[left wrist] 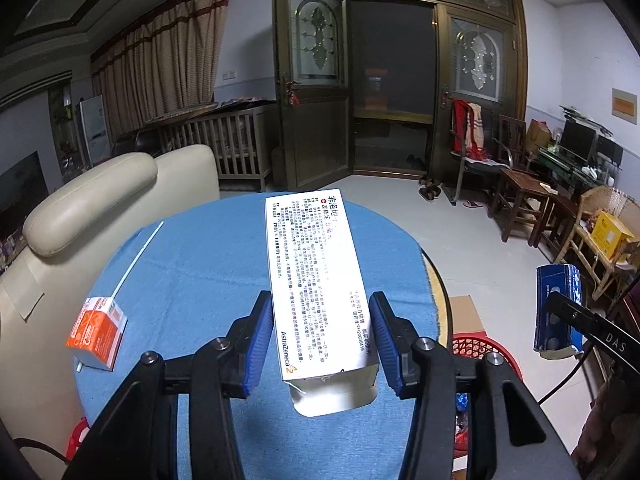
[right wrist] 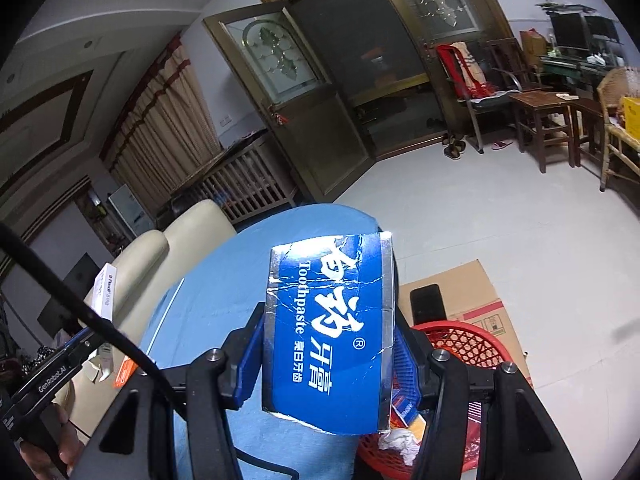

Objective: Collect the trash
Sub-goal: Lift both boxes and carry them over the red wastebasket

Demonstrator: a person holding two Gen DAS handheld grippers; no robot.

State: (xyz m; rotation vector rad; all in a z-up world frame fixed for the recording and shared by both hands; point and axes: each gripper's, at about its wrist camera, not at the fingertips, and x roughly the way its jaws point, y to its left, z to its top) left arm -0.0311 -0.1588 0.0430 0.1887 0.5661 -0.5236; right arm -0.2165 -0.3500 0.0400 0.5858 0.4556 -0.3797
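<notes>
My left gripper (left wrist: 322, 344) is shut on a long white medicine box (left wrist: 316, 276) with an open end, held above the round blue-covered table (left wrist: 192, 280). My right gripper (right wrist: 328, 364) is shut on a blue toothpaste box (right wrist: 332, 332), held over the table's right edge near the red mesh basket (right wrist: 464, 344). The toothpaste box also shows at the right of the left wrist view (left wrist: 558, 312). An orange and white small box (left wrist: 98, 332) lies on the table's left part, with a thin white strip (left wrist: 136, 256) beside it.
The red basket (left wrist: 476, 344) with trash in it stands on the floor right of the table, next to flat cardboard (right wrist: 472, 292). A cream sofa (left wrist: 80, 208) flanks the table's left. Wooden chairs and stools (left wrist: 524, 196) stand at the far right.
</notes>
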